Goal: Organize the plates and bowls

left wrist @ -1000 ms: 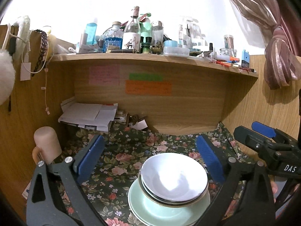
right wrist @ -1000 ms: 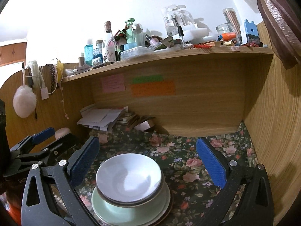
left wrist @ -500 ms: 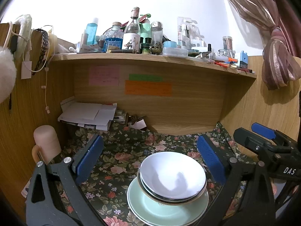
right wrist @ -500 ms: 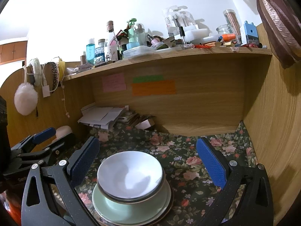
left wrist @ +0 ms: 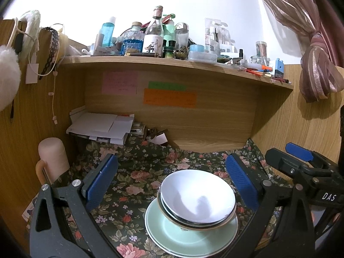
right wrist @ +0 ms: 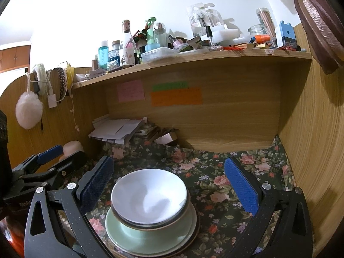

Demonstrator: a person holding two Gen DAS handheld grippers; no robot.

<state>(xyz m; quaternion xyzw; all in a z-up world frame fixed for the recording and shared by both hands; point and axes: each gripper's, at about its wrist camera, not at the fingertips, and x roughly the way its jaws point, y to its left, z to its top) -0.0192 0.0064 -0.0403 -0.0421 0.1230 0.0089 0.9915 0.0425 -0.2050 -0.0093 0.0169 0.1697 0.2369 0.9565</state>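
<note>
So there's a stack on the floral cloth [left wrist: 137, 172], toward its front edge: white bowl [left wrist: 197, 195] nested in a couple more bowls, on top of a pale green plate [left wrist: 172, 234]. The left gripper [left wrist: 172, 180] and right gripper [right wrist: 169, 185] are both spread wide, holding nothing, hovering around the stack. Compared to a second ago, basically nothing's moved, just a tiny camera drift.

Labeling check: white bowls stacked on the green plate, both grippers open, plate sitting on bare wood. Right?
One error: the green plate sits on a floral cloth, not bare wood, as the right wrist view shows. The white bowls are stacked on it; left gripper and right gripper are open.
</note>
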